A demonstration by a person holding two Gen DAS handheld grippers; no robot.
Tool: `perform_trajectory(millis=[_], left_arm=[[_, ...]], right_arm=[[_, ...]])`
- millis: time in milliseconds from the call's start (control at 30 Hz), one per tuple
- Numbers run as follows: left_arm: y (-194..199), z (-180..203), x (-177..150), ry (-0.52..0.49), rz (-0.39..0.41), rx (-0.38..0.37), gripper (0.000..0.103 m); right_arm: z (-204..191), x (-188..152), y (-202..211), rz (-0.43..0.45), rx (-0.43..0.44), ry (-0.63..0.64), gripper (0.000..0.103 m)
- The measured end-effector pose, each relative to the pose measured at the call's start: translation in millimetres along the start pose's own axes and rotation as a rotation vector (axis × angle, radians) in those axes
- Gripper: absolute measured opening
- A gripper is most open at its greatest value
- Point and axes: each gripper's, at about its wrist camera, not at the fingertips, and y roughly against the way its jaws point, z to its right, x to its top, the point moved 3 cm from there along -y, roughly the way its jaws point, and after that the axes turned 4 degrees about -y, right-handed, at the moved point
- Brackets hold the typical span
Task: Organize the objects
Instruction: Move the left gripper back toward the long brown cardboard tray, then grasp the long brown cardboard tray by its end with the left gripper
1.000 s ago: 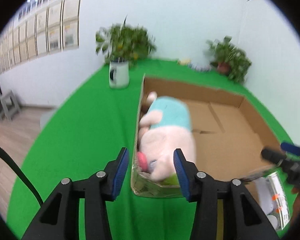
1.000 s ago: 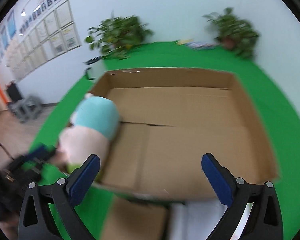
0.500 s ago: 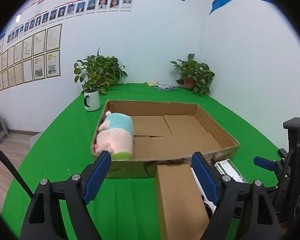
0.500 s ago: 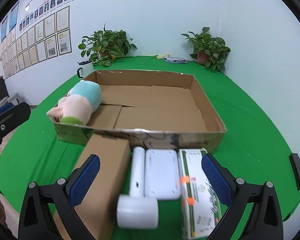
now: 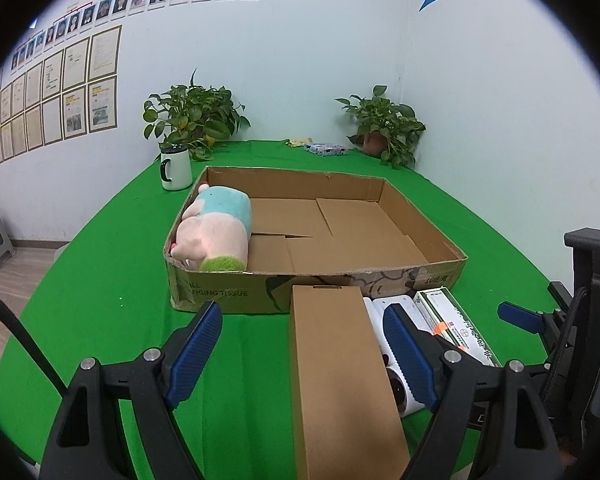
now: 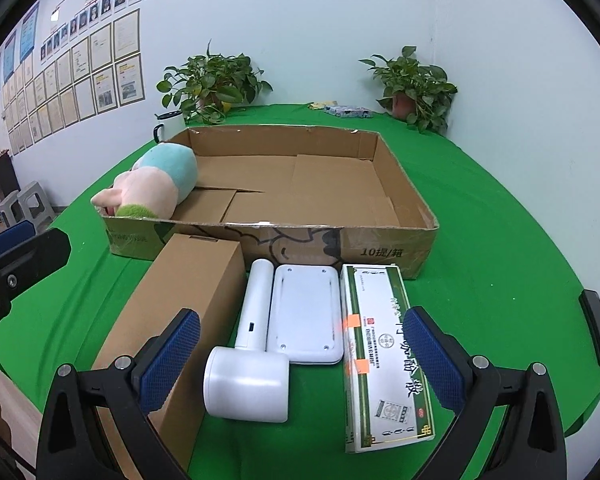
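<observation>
A shallow cardboard tray (image 5: 420, 276) (image 6: 380, 248) lies on the green table with a pink and teal plush toy (image 5: 216, 232) (image 6: 156, 184) in its left end. In front of it lie a long brown box (image 5: 340, 380) (image 6: 180, 304), a white hair dryer (image 6: 252, 352), a flat white device (image 6: 306, 312) and a green-and-white medicine box (image 6: 384, 352) (image 5: 456, 324). My left gripper (image 5: 300, 352) is open and empty above the brown box. My right gripper (image 6: 300, 364) is open and empty above the hair dryer.
A white mug (image 5: 175, 168) and a potted plant (image 5: 192, 120) stand at the back left, another plant (image 5: 384, 124) at the back right. Small packets (image 5: 324, 147) lie at the far edge. A dark object (image 6: 598, 332) lies at the right table edge.
My left gripper has let go of the plush toy in the tray, opened wide and pulled back. Both grippers have drawn back to the row of items in front of the tray.
</observation>
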Motion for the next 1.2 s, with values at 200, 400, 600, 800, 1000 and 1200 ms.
perform_trajectory(millis=[200,400,600,800,1000,1200], left_arm=[[-5.9,-11.2,-6.7,0.033,-0.026,-0.035,0.082],[-17.5,-22.5,-22.1,0.073,-0.095,-0.116,0.076],[-35.9,-30.2,-49.6,0.12,-0.216,-0.209,0.065],[-50.5,-25.3,-72.9,0.148,-0.348,-0.324,0.056],[-46.6,-18.7,-79.9,0.169,-0.381,-0.414,0.047],[-39.7,-14.1,-84.7,0.178,-0.407,-0.444,0.044]], right_arm=[[-4.8,-5.2,0.9,-0.015,0.023,0.022,0.102],[-11.1,-12.5,4.1,-0.047,0.056,0.031,0.102],[-37.9,-42.4,8.9,-0.151,0.169,0.069,0.102],[-74.4,-70.9,16.0,-0.234,0.27,0.114,0.102],[-101.4,-83.3,16.4,-0.267,0.311,0.141,0.102],[-111.3,-84.3,14.7,-0.283,0.312,0.16,0.102]])
